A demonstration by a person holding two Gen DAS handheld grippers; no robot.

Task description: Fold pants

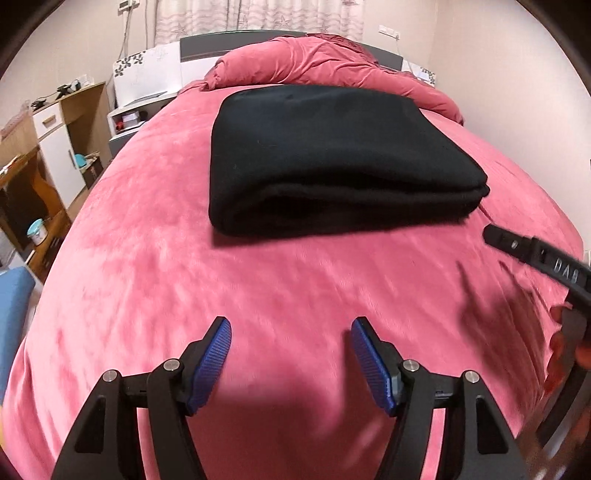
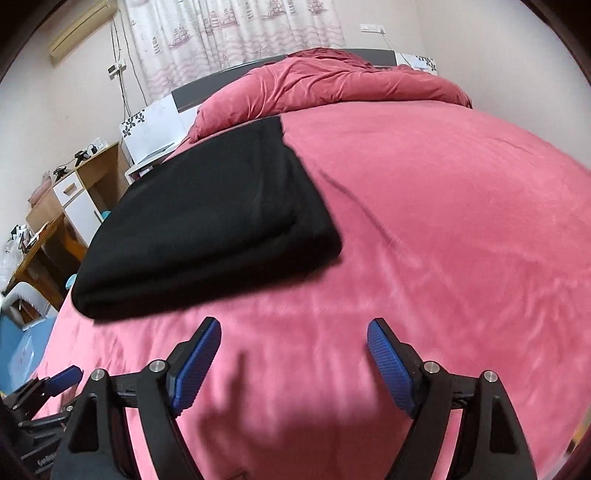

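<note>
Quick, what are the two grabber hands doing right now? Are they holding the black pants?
Left gripper: open, holding nothing.
Right gripper: open, holding nothing.
The folded black pants lie on the bed, apart from both.

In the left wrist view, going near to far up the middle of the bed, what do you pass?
Left tongs, open → bare pink bedspread → folded black pants → bunched pink duvet → dark headboard → patterned curtain.

Folded black pants (image 1: 332,155) lie on the pink bed (image 1: 258,288).
</note>
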